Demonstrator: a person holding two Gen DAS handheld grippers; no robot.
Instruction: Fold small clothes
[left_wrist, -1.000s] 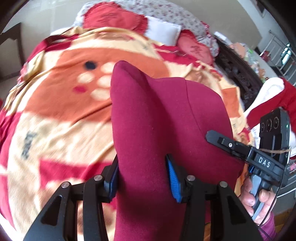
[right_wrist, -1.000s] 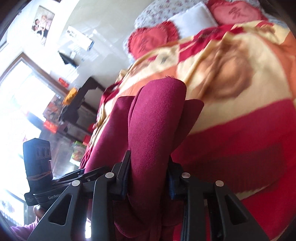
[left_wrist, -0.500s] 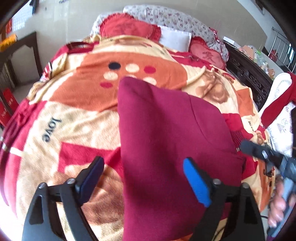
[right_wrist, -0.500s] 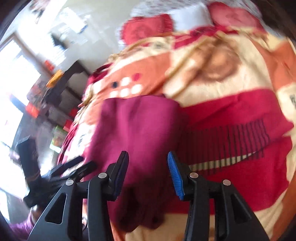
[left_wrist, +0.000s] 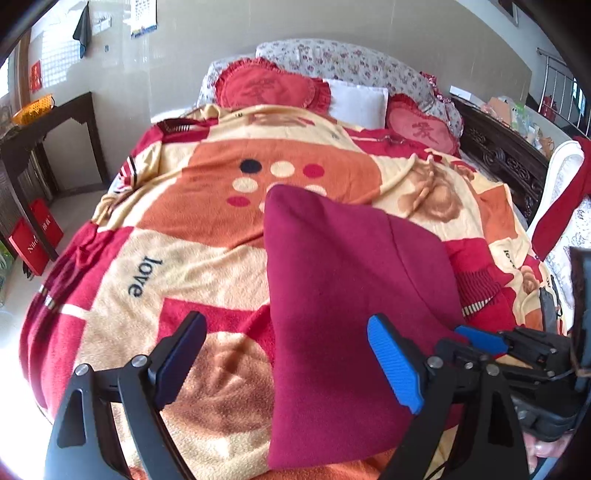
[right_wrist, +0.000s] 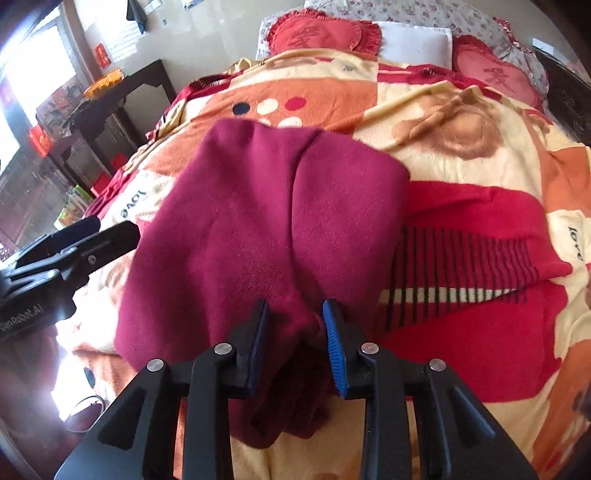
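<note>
A dark red garment (left_wrist: 354, 295) lies folded on the bed (left_wrist: 207, 266), spread over a fleece blanket (right_wrist: 461, 206) patterned in orange, cream and red with the word "love" on it. Seen from the left wrist, the cloth forms a rough wedge, its far corner pointing toward the pillows, with a seam or fold line running down its right half.

The left gripper (left_wrist: 291, 350) hovers over the near edge of the garment with its fingers (left_wrist: 395, 362) spread wide apart, one on each side of the cloth and gripping nothing. The blue pad of one finger faces inward above the fabric.

The right gripper (right_wrist: 295, 332) sits at the garment's near end, its fingers (right_wrist: 334, 343) partly apart with a bunched fold of the dark red cloth lying between them. I cannot tell whether the pads are actually pinching that fold or just straddling it.

At the head of the bed rest two red heart-shaped cushions (left_wrist: 266, 86) and a white pillow (left_wrist: 356, 101) between them. A dark wooden side table (left_wrist: 48, 129) stands by the wall to the left.
</note>
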